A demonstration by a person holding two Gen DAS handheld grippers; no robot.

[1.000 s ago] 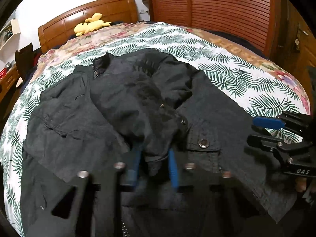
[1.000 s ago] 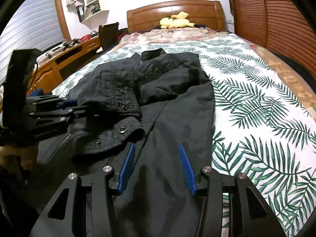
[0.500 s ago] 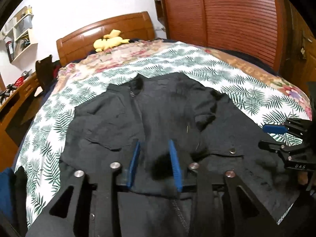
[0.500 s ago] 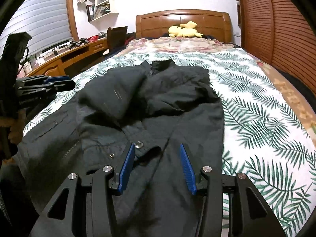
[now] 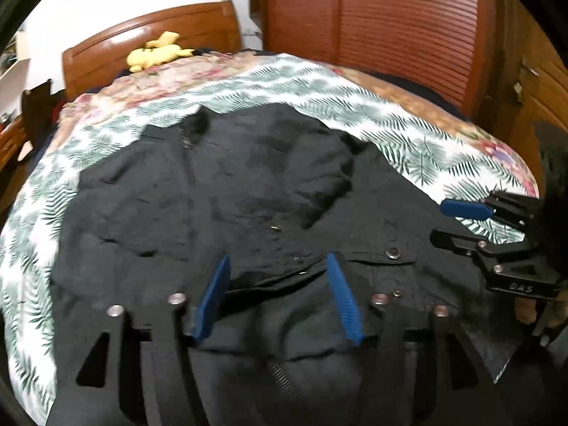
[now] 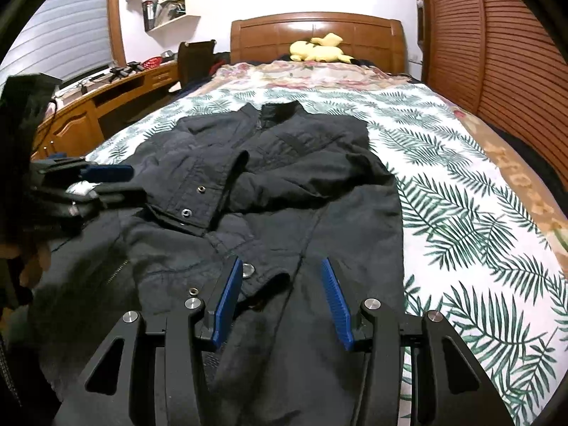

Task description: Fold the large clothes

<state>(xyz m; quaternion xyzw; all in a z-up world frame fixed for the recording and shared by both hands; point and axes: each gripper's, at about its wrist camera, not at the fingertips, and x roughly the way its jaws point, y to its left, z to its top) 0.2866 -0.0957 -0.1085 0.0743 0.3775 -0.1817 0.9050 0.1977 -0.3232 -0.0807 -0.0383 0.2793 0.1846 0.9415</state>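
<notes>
Overhead, black jacket [image 6: 284, 184] lies spread on leaf-print bedspread [image 6: 461, 213], wooden headboard [image 6: 316, 35] behind.

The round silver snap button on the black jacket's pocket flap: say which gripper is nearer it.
Right. The right gripper has the silver snap button beside its left pad; the left gripper sits further left.

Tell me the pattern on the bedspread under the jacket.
White bedspread printed with green palm fronds, clearest in the right wrist view, beside the black jacket.
</notes>
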